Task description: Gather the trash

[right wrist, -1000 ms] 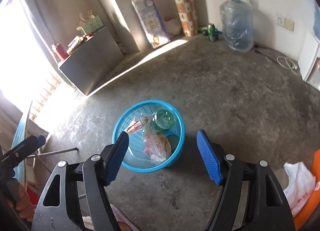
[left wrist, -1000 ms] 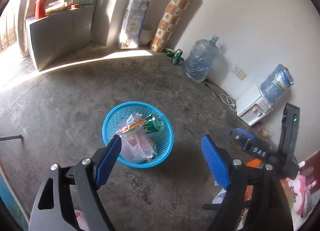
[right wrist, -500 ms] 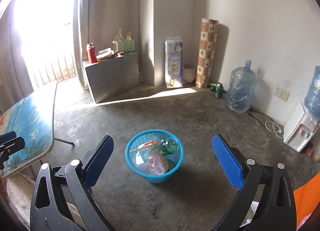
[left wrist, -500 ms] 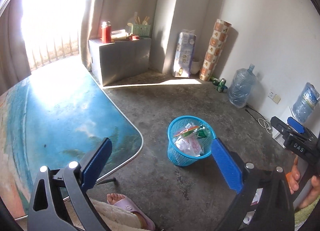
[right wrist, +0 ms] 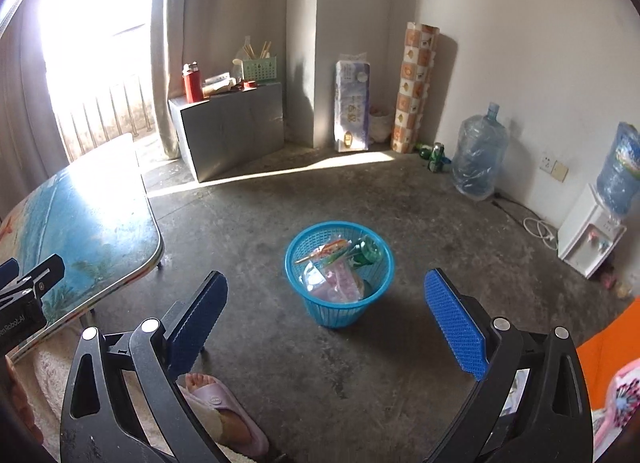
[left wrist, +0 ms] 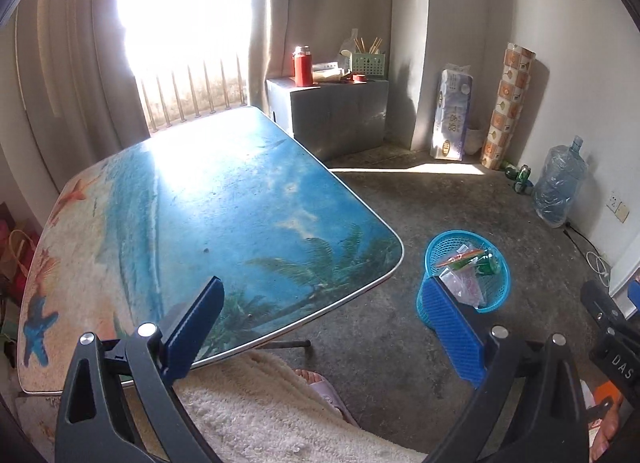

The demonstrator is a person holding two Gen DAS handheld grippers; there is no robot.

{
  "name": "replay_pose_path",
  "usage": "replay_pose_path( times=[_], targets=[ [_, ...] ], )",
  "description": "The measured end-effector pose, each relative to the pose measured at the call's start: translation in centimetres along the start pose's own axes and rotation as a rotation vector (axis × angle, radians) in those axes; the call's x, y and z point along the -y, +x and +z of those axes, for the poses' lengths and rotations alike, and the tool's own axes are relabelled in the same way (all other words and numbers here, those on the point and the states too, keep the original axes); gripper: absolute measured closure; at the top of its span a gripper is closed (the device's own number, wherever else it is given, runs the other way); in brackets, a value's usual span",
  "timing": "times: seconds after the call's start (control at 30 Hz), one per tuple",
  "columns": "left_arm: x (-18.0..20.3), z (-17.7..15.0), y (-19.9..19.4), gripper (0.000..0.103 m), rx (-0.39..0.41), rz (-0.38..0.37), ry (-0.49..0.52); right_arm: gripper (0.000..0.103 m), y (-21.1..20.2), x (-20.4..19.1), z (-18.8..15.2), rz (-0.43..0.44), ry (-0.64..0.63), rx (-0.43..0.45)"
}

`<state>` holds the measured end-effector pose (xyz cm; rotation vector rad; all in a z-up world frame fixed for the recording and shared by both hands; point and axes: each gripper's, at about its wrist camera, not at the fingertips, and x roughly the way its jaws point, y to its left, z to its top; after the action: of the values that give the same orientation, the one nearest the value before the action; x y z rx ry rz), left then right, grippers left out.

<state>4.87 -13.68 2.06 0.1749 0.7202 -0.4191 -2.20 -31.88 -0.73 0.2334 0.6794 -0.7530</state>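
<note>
Both the left gripper (left wrist: 320, 327) and right gripper (right wrist: 326, 321) gape wide, empty; trash sits in the blue plastic mesh basket (right wrist: 339, 305) on the floor beside the beach-print bench (left wrist: 224, 223); judgement: scan for leftovers before reaching.

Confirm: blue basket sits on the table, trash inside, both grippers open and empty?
Not quite. The blue basket stands on the concrete floor beside the table, as the right wrist view shows. Trash is inside; left gripper and right gripper are open and empty.
</note>
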Motion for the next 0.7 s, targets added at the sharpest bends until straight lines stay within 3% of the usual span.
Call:
replay_pose_path(
  times=[0.27,0.7],
  targets=[
    [-0.7,-0.7,0.3,0.006,-0.044,-0.103,-0.075,0.008,-0.4,-0.1,-0.9,-0.071,0.019,-0.031],
    [0.1,-0.7,-0.3,0.006,0.019,-0.05,-0.014,0.008,-1.6,0.4,-1.0,-0.113,0.06,-0.012]
  ],
)
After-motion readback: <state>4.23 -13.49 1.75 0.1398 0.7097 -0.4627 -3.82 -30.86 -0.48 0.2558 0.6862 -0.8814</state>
